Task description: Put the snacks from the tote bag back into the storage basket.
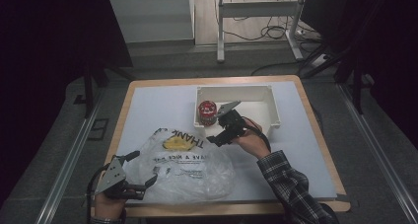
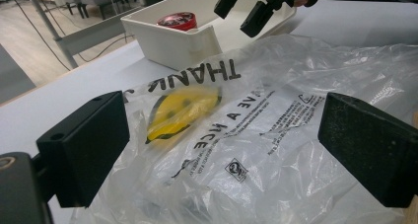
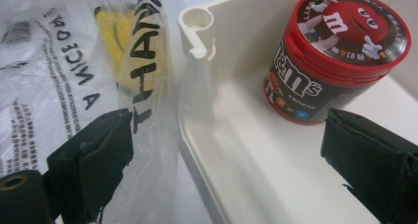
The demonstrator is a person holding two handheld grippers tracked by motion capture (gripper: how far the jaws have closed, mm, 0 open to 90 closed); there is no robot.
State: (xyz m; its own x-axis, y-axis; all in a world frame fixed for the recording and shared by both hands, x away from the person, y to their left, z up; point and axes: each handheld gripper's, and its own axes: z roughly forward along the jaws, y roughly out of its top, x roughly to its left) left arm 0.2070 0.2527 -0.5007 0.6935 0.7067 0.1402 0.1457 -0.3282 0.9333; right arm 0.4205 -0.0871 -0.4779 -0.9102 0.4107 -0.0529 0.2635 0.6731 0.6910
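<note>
Right gripper: hovering with jaws spread wide and nothing between them, one blocky black pad hanging over the bag's edge, the other over the bin's floor, straddling the bin's near wall. Pads looking matte and slightly frayed at the corners, rubbery. Hand wrapping the grip, plaid flannel sleeve trailing toward the table's near edge.

Just ahead of those jaws, standing upright inside the bin's left corner: a squat round candy tub, dark glossy label, ribbed red plastic lid printed with a cartoon face. Bin being a white rectangular tray of smooth hard plastic, walls straight, corner moulded into a small rounded post.

Left gripper: also gaping, released, thick square black pads resting either side of the bag's near corner without pinching it, grey three-cornered plate on top. Hand coming in at the near left edge.

Plastic bag: lying flat and crumpled between the two grippers, thin translucent film, wrinkled and shiny, printed with black block lettering and a yellow smiley; far edge lying just beside the bin's near wall.

Underneath: pale, matte tabletop framed by a light wooden rim.
</note>
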